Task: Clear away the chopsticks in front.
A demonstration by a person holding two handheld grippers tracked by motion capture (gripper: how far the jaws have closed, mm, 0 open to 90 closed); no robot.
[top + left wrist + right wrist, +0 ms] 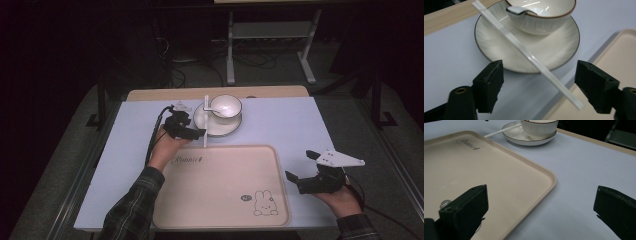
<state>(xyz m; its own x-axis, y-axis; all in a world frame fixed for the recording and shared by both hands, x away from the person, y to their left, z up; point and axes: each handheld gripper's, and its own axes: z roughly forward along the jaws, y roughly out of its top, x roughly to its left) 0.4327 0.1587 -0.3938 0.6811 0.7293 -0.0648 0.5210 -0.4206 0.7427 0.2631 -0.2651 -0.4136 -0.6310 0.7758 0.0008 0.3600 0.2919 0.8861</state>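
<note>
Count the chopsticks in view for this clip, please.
2. The chopsticks lie side by side as a pair, their far ends resting on the saucer beside the bowl, their near ends reaching toward the tray, between the open left gripper's jaws.

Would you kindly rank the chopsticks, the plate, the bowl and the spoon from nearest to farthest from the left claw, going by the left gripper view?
1. Chopsticks: running diagonally between the open left claw jaws.
2. Plate: just beyond the jaws, under the chopsticks' far end.
3. Bowl and spoon: at the plate's far side, spoon inside; too close to rank.
</note>
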